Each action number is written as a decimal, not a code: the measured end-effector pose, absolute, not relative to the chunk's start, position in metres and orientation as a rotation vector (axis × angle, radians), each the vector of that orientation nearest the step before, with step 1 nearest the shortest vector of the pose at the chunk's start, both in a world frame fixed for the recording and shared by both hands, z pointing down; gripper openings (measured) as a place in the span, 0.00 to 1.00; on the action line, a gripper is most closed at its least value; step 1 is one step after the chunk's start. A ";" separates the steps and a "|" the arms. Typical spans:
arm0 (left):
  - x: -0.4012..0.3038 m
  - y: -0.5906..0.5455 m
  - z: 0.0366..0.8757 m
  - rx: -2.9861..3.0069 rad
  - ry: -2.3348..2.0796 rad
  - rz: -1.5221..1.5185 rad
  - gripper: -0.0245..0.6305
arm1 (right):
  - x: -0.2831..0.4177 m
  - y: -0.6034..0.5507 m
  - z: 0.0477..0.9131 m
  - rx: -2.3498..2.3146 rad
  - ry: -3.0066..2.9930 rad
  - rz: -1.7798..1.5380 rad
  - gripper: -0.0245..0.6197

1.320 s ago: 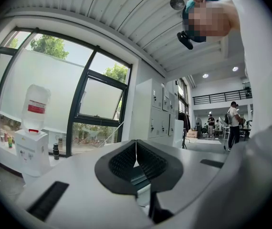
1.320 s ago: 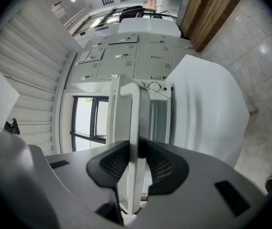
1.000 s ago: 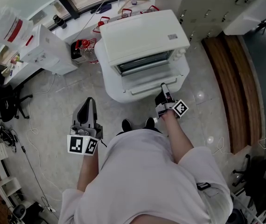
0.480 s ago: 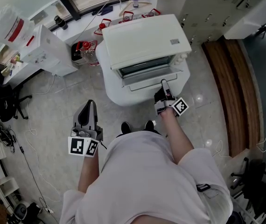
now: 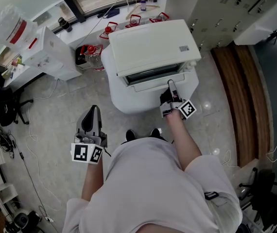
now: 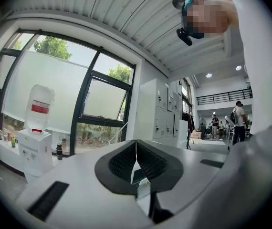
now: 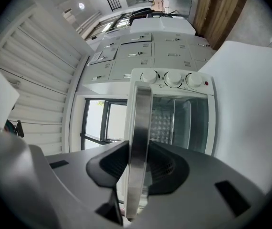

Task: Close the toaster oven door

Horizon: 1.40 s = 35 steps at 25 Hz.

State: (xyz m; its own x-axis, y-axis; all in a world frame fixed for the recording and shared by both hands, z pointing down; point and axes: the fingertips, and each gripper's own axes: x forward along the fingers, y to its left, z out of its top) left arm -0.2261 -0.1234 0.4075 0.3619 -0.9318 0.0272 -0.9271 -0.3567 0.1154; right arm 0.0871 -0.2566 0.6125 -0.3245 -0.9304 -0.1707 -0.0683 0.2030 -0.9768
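Observation:
A white toaster oven (image 5: 150, 45) stands on a round white table (image 5: 124, 98) ahead of me. Its glass door (image 5: 153, 77) is tilted up, only a little ajar. In the right gripper view, the metal door handle (image 7: 139, 128) runs between the pads of my right gripper (image 7: 137, 168), which is shut on it; three knobs (image 7: 172, 78) show beside the glass. In the head view that right gripper (image 5: 170, 84) sits at the door's right end. My left gripper (image 5: 92, 111) hangs by my left side, away from the oven, jaws shut and empty (image 6: 136, 159).
A water dispenser (image 5: 46, 52) stands at the left, with red-capped bottles (image 5: 92, 50) behind the table. An office chair (image 5: 5, 106) and cables lie at the far left. A wooden strip (image 5: 240, 81) and grey lockers (image 5: 226, 4) are at the right.
The door has swung up from half open to nearly closed, with my right gripper riding up and forward on the handle. The left gripper has stayed where it was.

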 end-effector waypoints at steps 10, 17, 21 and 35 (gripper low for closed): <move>-0.231 -0.129 0.408 2.479 -1.747 -0.067 0.07 | 0.082 -0.278 0.604 -0.970 1.629 -1.233 0.22; -0.233 -0.129 0.409 2.472 -1.770 -0.062 0.07 | 0.079 -0.293 0.598 -0.963 1.638 -1.236 0.22; -0.235 -0.129 0.409 2.463 -1.780 -0.065 0.07 | 0.077 -0.299 0.596 -0.960 1.639 -1.236 0.22; -0.236 -0.130 0.410 2.464 -1.795 -0.052 0.07 | 0.075 -0.308 0.594 -0.923 1.631 -1.250 0.22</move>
State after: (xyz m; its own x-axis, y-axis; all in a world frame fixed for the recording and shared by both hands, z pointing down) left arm -0.2362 -0.1297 0.4099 0.3079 -0.9510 0.0271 -0.9479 -0.3042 0.0948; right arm 0.0748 -0.3080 0.5937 -0.3564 -0.9145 -0.1915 -0.0528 0.2243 -0.9731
